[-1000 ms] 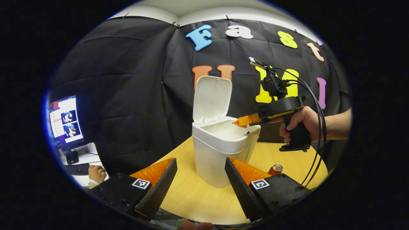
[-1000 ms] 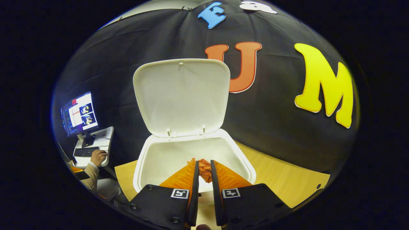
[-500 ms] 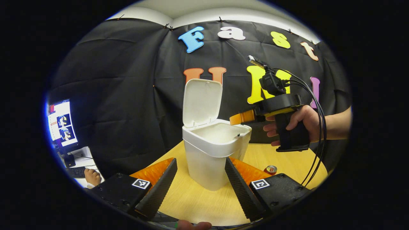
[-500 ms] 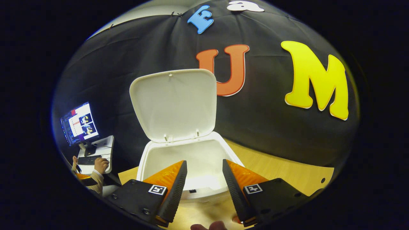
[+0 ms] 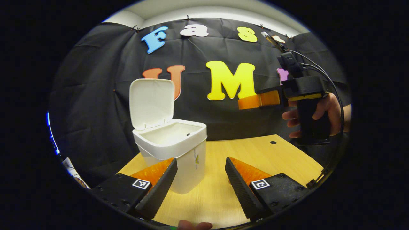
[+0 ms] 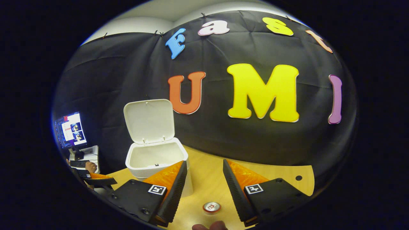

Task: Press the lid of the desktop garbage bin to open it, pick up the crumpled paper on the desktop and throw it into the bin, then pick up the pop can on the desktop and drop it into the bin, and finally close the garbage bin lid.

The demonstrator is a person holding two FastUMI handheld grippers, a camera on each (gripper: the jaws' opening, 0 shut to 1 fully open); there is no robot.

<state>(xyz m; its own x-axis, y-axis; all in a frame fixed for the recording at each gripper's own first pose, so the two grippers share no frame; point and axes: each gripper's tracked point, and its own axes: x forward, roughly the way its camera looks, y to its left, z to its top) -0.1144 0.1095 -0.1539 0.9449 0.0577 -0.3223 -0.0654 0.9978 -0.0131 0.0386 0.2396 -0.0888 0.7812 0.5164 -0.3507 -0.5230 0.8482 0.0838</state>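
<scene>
Right gripper view had the right gripper (image 6: 202, 179) spread wide and empty, poised above the upright red pop can (image 6: 212, 207) at six o'clock, seemingly to take it next. White plastic garbage bin (image 6: 155, 158) stood at nine o'clock, hinged lid (image 6: 149, 120) raised; left gripper (image 5: 200, 179) gaped empty.

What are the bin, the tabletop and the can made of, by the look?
Bin: looks like white moulded plastic, matte, with smooth rounded edges and a thin hinged lid standing open. Tabletop: light wood grain, probably laminate or veneer; which one is unclear. Can: likely metal, its silvery top shines; it stands upright on the table.
</scene>
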